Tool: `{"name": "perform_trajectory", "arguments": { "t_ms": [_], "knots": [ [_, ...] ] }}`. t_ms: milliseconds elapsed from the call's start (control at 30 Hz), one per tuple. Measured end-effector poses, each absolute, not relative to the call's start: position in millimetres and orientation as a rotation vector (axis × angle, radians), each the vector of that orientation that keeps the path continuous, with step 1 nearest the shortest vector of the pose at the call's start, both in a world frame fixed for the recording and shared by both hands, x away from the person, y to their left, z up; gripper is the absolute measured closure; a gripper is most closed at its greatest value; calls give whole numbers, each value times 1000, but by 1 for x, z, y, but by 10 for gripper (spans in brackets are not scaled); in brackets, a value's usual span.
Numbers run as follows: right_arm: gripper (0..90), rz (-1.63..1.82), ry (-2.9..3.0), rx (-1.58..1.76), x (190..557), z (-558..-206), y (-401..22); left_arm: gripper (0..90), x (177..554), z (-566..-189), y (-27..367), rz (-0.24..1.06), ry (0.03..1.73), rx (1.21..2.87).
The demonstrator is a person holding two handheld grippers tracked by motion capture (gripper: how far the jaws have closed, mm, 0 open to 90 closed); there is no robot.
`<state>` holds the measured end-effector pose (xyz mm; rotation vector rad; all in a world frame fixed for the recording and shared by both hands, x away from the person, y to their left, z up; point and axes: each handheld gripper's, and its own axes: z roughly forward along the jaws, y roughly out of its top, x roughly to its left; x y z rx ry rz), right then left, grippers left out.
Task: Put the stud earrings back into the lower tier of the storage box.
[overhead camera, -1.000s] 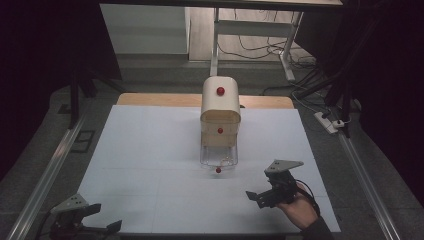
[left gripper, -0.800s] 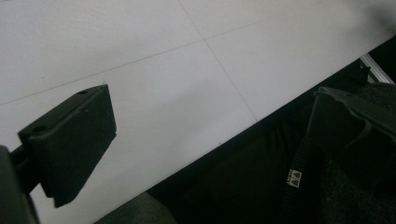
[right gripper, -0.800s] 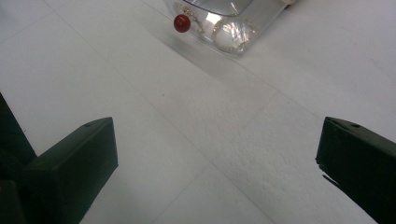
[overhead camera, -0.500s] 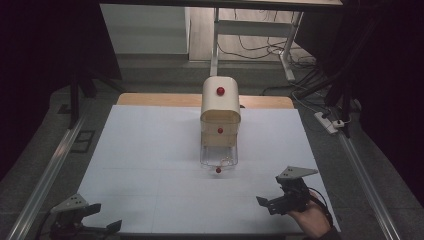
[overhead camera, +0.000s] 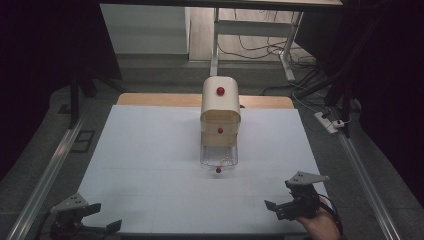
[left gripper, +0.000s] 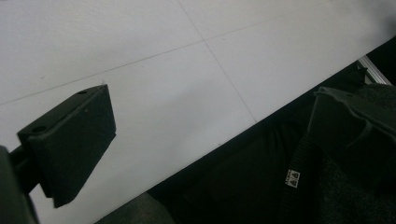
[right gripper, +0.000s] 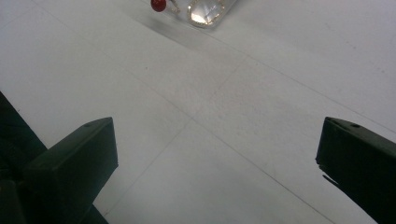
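Note:
A cream box (overhead camera: pixel 220 102) with a rounded top and a red knob (overhead camera: pixel 220 90) stands at the middle of the white table (overhead camera: pixel 150 150). From its front a clear drawer (overhead camera: pixel 218 157) is pulled out, with a small red knob (overhead camera: pixel 218 170) at its near end. In the right gripper view the drawer (right gripper: pixel 205 9) and its knob (right gripper: pixel 158 4) lie far ahead at the top edge. My right gripper (overhead camera: pixel 275 209), held in a hand at the near right, is open and holds nothing (right gripper: pixel 215 158). My left gripper (overhead camera: pixel 106 217) rests open at the table's near left corner, over the table edge (left gripper: pixel 210 140).
A wooden board (overhead camera: pixel 150 100) edges the table's far side behind the box. Metal rails (overhead camera: pixel 55 155) run along both sides of the table. Cables and a power strip (overhead camera: pixel 327 122) lie on the floor at the right. A dark strap (left gripper: pixel 299 177) lies below the near edge.
My right gripper has drawn back from the drawer toward the near right edge of the table. The left gripper and the box have not moved.

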<state>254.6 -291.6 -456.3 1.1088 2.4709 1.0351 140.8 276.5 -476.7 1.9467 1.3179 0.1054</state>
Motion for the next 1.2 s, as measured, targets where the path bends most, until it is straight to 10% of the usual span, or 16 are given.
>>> {"name": "perform_trajectory", "arguments": {
  "t_ms": [1200],
  "knots": [
    [0, 1022, 2376, 1260, 220, -448, -332, 7, 140, -477, 278, 106, 1314, 1938]
  ]
}}
